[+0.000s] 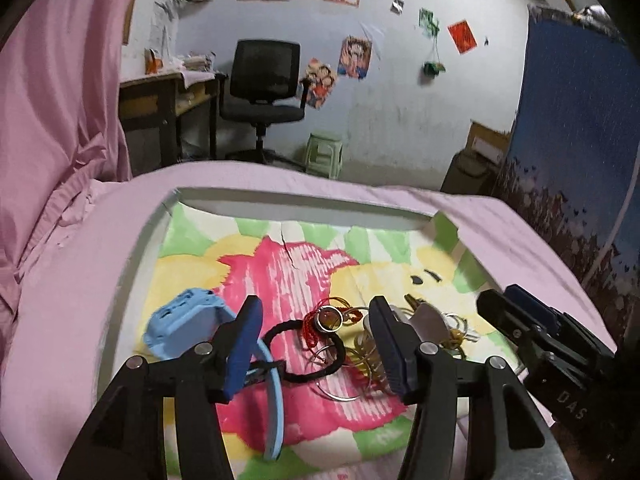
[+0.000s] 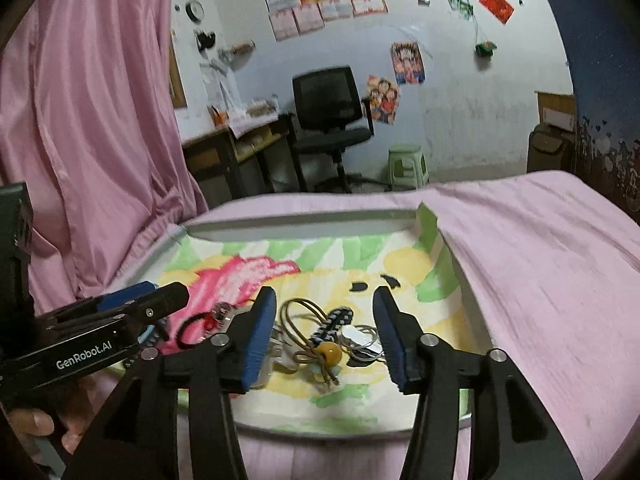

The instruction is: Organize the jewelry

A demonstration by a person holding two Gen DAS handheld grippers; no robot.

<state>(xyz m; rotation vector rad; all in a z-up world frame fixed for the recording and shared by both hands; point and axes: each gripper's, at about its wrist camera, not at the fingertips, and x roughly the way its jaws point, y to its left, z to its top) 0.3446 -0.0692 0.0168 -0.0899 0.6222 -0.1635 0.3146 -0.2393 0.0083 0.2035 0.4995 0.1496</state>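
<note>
Directly between the right gripper's (image 2: 324, 340) wide-spread fingers lies the brown cord with amber bead (image 2: 331, 353); left gripper (image 1: 316, 344) likewise gapes.

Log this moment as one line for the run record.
left gripper: open, above hair tie | right gripper: open, above cord with amber bead | jewelry piled in tray | nothing held
</note>
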